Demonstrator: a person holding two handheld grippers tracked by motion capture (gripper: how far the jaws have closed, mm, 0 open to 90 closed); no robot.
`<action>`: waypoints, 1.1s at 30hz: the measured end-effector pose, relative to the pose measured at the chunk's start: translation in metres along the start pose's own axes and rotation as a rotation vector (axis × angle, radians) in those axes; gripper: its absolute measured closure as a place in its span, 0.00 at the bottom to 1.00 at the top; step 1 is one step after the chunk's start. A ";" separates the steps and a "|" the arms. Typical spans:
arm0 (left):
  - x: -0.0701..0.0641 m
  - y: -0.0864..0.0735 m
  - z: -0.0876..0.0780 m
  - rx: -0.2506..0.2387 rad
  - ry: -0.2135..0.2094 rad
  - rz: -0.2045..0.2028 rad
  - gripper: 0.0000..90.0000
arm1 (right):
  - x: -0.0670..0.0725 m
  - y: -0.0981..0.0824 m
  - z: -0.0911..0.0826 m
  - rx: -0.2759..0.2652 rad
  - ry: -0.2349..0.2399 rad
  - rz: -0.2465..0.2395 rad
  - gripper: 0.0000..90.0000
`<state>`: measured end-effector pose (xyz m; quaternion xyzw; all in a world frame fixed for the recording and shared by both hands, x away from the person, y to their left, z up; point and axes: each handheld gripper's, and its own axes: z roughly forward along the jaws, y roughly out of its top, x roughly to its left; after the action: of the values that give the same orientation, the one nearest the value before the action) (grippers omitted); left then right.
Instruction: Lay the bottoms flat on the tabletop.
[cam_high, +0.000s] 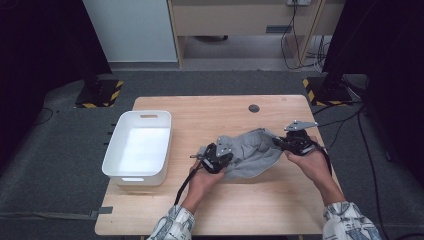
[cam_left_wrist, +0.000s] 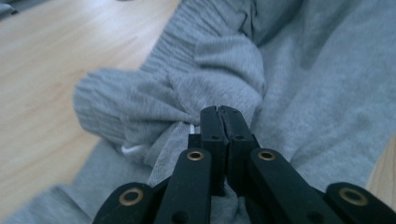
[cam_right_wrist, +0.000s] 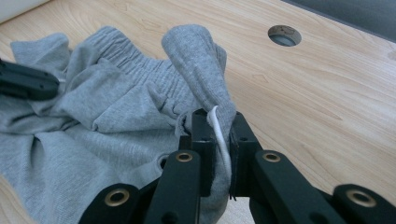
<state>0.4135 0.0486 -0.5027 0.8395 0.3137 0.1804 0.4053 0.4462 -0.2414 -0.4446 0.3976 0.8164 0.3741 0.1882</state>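
Note:
A grey garment (cam_high: 252, 152) with an elastic waistband and a white drawstring lies crumpled on the wooden table (cam_high: 210, 205). My left gripper (cam_high: 218, 156) is at its left end, jaws shut on a fold of the grey fabric (cam_left_wrist: 187, 93). My right gripper (cam_high: 286, 142) is at the garment's right end, shut on a raised fold of waistband (cam_right_wrist: 201, 65) with the white drawstring (cam_right_wrist: 219, 135) pinched between the jaws. In the right gripper view the left gripper's black jaw (cam_right_wrist: 25, 84) shows at the far left on the cloth.
A white plastic bin (cam_high: 139, 147) stands on the table's left side, with nothing visible inside. A round cable hole (cam_high: 254, 108) sits near the table's far edge. Cables trail off the right side, and dark stands flank the table.

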 end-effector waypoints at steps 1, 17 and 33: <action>0.000 -0.004 0.001 -0.004 0.000 -0.012 0.99 | 0.000 0.000 0.000 -0.001 -0.001 0.000 0.94; -0.002 -0.007 -0.001 -0.020 0.012 -0.044 0.97 | 0.002 0.001 0.003 0.011 -0.002 0.000 0.93; 0.010 0.005 -0.036 -0.130 0.041 -0.095 0.66 | 0.005 0.004 0.003 0.017 0.001 0.001 0.93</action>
<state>0.4022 0.0735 -0.4763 0.7918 0.3489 0.1981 0.4606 0.4474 -0.2342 -0.4438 0.3997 0.8192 0.3676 0.1844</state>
